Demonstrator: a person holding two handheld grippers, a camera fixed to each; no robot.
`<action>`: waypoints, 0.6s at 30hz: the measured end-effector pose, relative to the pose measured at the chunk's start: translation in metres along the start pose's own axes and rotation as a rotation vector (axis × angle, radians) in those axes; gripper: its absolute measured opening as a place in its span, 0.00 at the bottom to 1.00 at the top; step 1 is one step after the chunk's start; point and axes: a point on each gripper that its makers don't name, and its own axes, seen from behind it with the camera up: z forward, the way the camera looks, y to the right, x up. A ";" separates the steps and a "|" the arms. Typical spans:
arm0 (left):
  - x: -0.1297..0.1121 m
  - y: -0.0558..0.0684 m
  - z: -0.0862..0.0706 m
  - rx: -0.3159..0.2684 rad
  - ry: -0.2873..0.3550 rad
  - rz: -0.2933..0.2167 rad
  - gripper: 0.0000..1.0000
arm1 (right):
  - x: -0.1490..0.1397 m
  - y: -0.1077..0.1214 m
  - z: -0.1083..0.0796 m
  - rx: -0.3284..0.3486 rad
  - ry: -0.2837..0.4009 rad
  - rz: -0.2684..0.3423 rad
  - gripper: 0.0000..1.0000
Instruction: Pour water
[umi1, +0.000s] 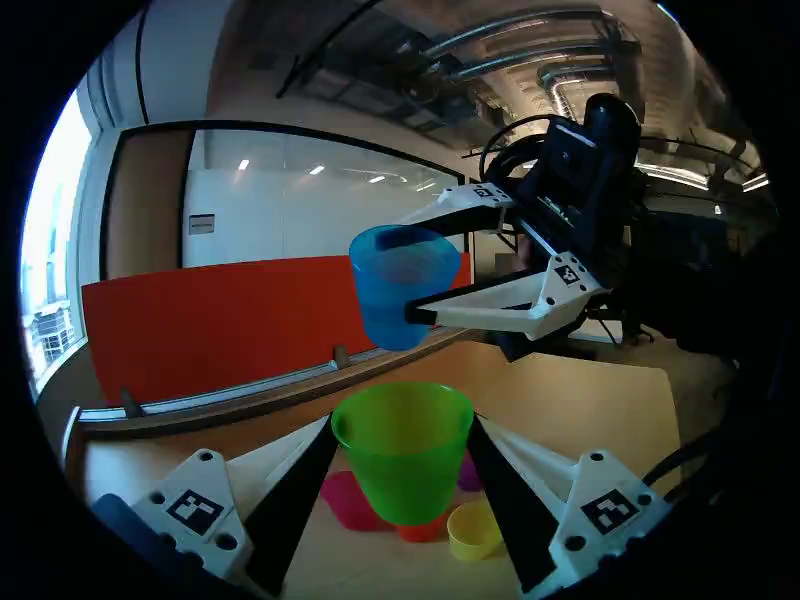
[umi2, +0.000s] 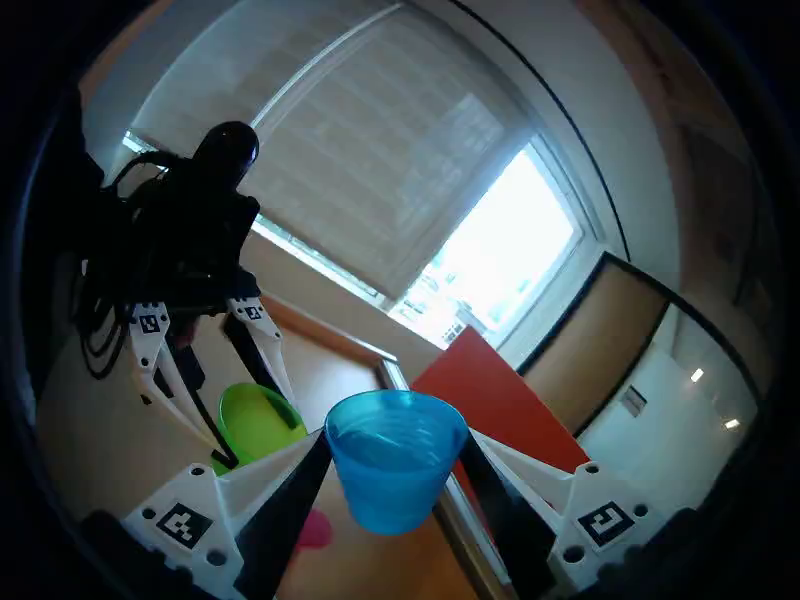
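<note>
Left gripper (umi1: 403, 430): both fingers press on the sides of the green cup (umi1: 403, 470), so it is clamped. The cup is held upright with its mouth open upward, clear of the table (umi1: 590, 395). Right gripper (umi2: 396, 445): both fingers press on the blue cup (umi2: 395, 485), also clamped. In the right gripper view a level that looks like water shows inside the blue cup, below the rim. In the left gripper view the blue cup hangs higher than the green cup and farther off, and the two cups are apart, not touching. Its rim is up and it leans slightly; I cannot tell the exact tilt. There the right gripper's fingers sit one above the other across the cup. On the table below the green cup are small cups: a pink cup (umi1: 350, 500) to its left, an orange cup (umi1: 422, 530) directly under it, a yellow cup (umi1: 473, 530) to the right, and a purple one (umi1: 468, 472) mostly hidden behind the green cup. A red panel (umi1: 220, 320) stands along the far table edge. In the right gripper view the green cup sits low and left of the blue cup, and a bright window (umi2: 500, 250) lies beyond.
</note>
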 end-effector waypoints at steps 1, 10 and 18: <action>0.000 0.000 0.000 0.000 0.000 0.001 0.89 | 0.001 0.000 0.000 0.000 -0.001 -0.005 0.91; 0.002 0.001 0.000 -0.003 0.004 0.003 0.89 | 0.004 0.001 0.002 0.001 -0.005 -0.044 0.92; 0.003 0.001 0.000 -0.003 0.006 0.001 0.89 | 0.006 0.000 0.005 0.007 -0.009 -0.084 0.92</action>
